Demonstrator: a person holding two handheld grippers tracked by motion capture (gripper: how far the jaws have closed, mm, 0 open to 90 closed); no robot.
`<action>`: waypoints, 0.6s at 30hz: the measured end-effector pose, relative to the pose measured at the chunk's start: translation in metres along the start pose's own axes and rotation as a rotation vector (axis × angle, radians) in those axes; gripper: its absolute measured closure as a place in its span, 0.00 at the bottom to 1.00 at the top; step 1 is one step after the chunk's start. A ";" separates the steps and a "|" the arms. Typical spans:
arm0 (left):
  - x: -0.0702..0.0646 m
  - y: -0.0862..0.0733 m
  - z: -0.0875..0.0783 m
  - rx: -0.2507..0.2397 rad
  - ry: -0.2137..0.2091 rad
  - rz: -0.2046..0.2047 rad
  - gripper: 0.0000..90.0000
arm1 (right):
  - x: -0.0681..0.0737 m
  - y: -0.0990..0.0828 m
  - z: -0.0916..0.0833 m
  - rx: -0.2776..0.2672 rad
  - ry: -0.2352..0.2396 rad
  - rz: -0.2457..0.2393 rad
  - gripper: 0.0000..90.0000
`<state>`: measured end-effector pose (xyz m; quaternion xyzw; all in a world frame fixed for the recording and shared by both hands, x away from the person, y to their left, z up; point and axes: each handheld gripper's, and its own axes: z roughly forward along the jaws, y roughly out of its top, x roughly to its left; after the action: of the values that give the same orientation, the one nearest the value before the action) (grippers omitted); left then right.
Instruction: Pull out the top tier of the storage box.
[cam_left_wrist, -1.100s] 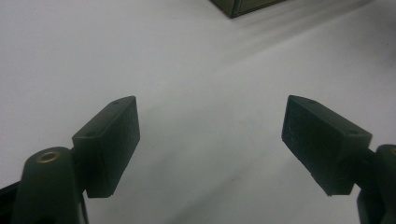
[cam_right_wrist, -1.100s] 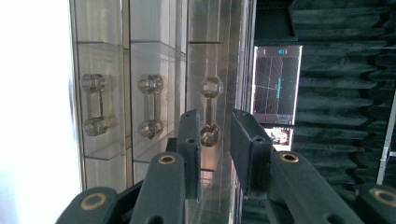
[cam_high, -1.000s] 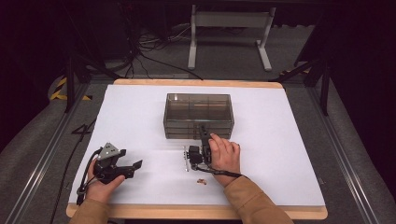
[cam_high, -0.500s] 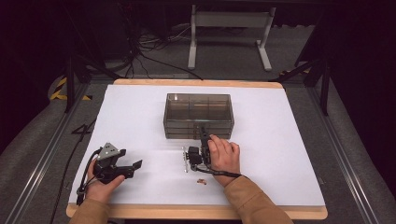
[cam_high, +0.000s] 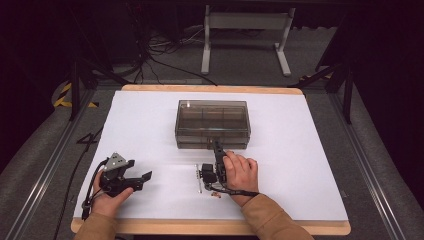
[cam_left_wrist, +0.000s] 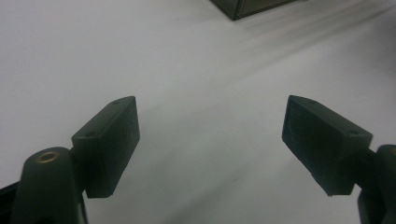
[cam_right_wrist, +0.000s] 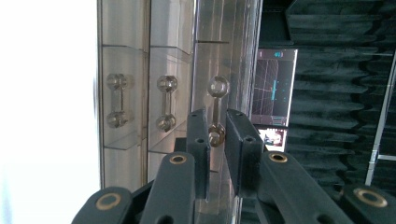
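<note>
Right tongs (cam_right_wrist: 217, 135) are nearly together round the clear handle (cam_right_wrist: 217, 109) of one drawer in the smoked drawer box (cam_high: 212, 122), which sits mid tabletop (cam_high: 310, 150), a bit toward the far edge. The handle's lower knob sits between the pads; whether they actually press on it I can't tell, so the grip is uncertain. Left tongs (cam_left_wrist: 210, 144) stand wide apart w/ nothing between them, resting near the front left corner of the tabletop.

Risks, as I judge them: the handle is thin, round and slick, so if the pads only sit beside the knob, a pull would slip off. The box looks light and nothing braces it; left hand (cam_high: 107, 192) is well apart from it, so a pull could drag the whole box toward the front edge instead of opening the drawer. A skewed pull could jam the drawer.

Views: right gripper view gives the handle-vs-pad detail plus two more handles (cam_right_wrist: 140, 102) on neighbouring drawers. High view gives the layout: box position, both hands, and small bits (cam_high: 212, 192) lying on the tabletop just by the right hand (cam_high: 240, 172). Left gripper view shows bare white surface and a corner of the box.
</note>
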<state>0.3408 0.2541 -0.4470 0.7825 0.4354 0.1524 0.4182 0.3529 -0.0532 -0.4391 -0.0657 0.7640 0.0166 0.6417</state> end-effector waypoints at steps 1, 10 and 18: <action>0.000 0.000 0.000 0.000 0.000 0.000 0.22 | 0.000 0.000 0.000 0.000 0.000 0.000 0.90; 0.000 0.000 0.000 0.002 0.000 0.001 0.22 | 0.001 -0.001 -0.005 -0.008 0.000 0.002 0.89; 0.000 0.000 0.000 0.001 0.001 0.000 0.22 | 0.002 -0.003 -0.008 -0.037 0.001 0.006 0.83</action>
<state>0.3408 0.2541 -0.4470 0.7826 0.4359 0.1525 0.4174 0.3452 -0.0569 -0.4395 -0.0752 0.7640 0.0325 0.6400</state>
